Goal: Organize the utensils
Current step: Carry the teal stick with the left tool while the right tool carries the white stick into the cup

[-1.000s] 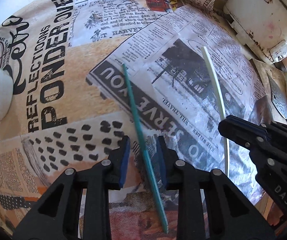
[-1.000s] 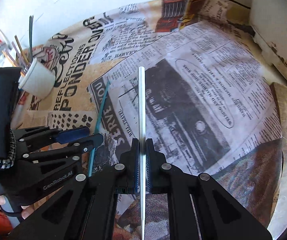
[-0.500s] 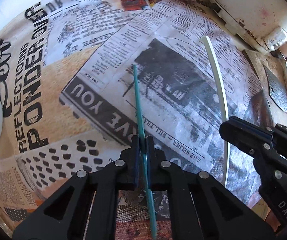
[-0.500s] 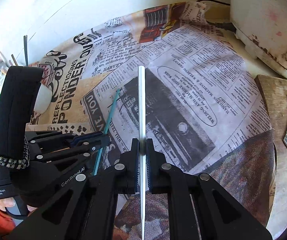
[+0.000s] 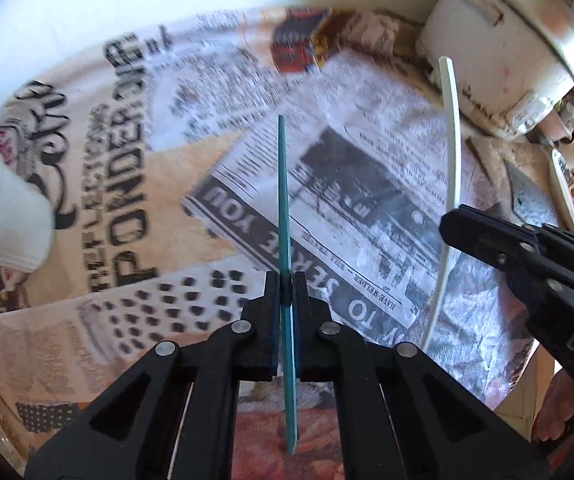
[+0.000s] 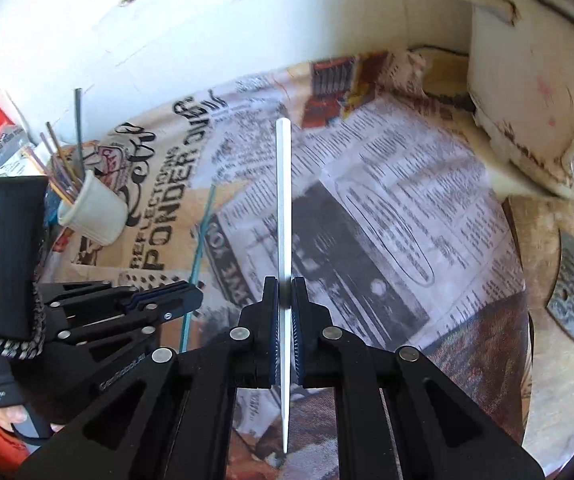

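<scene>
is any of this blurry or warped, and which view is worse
Left wrist view: the newspaper-print cloth and white cup smear with motion blur, while the teal stick in the left tool stays crisp. Right wrist view: milder blur on the print, white stick sharp. Both views bow at the edges from the fisheye, with dark corners.

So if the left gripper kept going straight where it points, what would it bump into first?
Probably the newspaper-print tablecloth. The left gripper points down at it, and the thin teal stick it holds would touch first. Depth is unclear.
</scene>
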